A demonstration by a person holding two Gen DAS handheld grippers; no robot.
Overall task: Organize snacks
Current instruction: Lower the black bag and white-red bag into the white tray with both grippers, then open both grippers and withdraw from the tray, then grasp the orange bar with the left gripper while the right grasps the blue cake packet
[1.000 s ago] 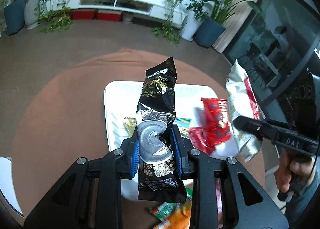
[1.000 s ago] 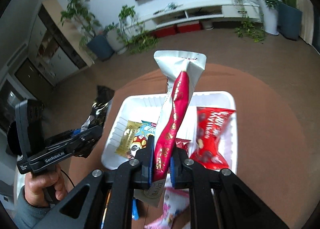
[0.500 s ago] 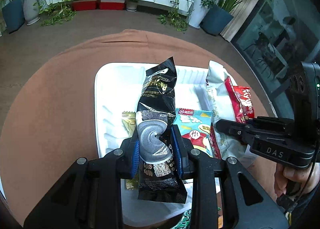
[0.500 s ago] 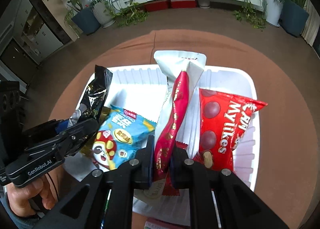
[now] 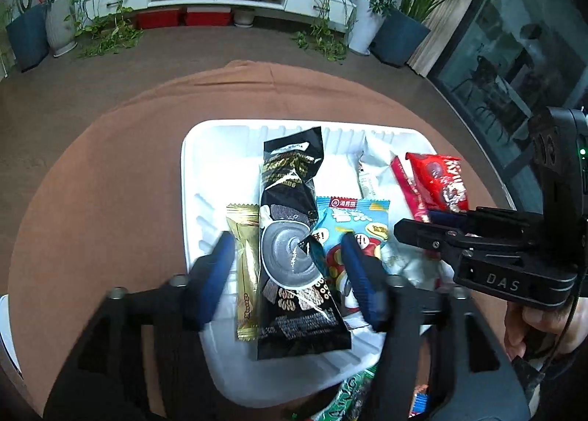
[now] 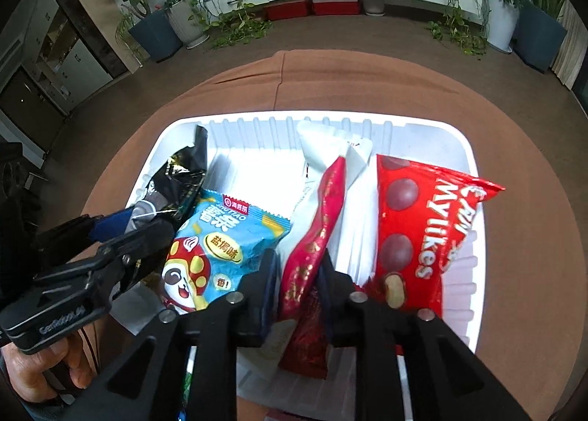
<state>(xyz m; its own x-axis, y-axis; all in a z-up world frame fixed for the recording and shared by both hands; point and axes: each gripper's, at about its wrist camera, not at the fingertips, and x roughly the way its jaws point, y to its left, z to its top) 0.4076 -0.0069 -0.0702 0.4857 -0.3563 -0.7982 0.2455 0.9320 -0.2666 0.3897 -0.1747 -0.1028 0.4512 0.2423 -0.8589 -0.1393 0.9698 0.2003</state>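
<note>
Left gripper [image 5: 288, 259] has released black packet [image 5: 294, 237] (jaws now spread) into tray [image 5: 191, 171].

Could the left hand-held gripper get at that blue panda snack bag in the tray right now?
Probably yes. The left hand-held gripper is open over the white tray, and the blue panda bag lies right by its right finger. The black packet between the fingers overlaps the bag's edge, so it might get in the way.

Black grippers, blue-padded jaws, silver screws, white lettering.
</note>
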